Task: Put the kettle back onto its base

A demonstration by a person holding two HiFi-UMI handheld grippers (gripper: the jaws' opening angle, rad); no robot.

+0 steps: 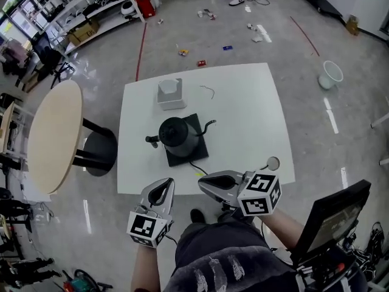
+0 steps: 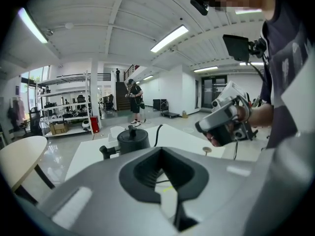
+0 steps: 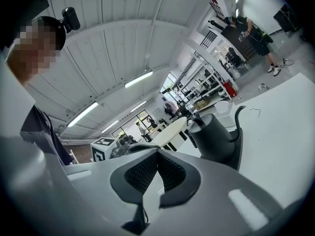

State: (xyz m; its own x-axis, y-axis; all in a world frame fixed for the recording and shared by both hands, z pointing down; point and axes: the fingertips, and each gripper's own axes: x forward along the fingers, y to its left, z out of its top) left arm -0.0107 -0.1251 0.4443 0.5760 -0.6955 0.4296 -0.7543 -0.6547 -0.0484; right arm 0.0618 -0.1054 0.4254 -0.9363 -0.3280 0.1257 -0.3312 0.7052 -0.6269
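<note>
Grey-bodied left gripper [image 1: 164, 183] and right gripper [image 1: 205, 185] both have their jaws closed on nothing and are held at the near edge of the white table [image 1: 255, 102]. The black kettle [image 1: 176, 132] stands upright on its base [image 1: 196, 153], well apart from both grippers. The placement appears complete, with no step evidently left.

The left hand-held gripper [image 1: 161, 184] points forward and slightly down. Its jaws are pressed together with nothing between them. The left marker cube [image 1: 146, 228] sits at the end nearest the body, above the bare left forearm [image 1: 146, 266]. The right hand-held gripper [image 1: 203, 185] lies about level, turned across the body so its tip faces the left one. Its jaws are likewise closed and empty. The right marker cube [image 1: 260, 194] sits at its outer end, with the right forearm [image 1: 284, 225] running back from it. The two tips are near each other but apart.
</note>
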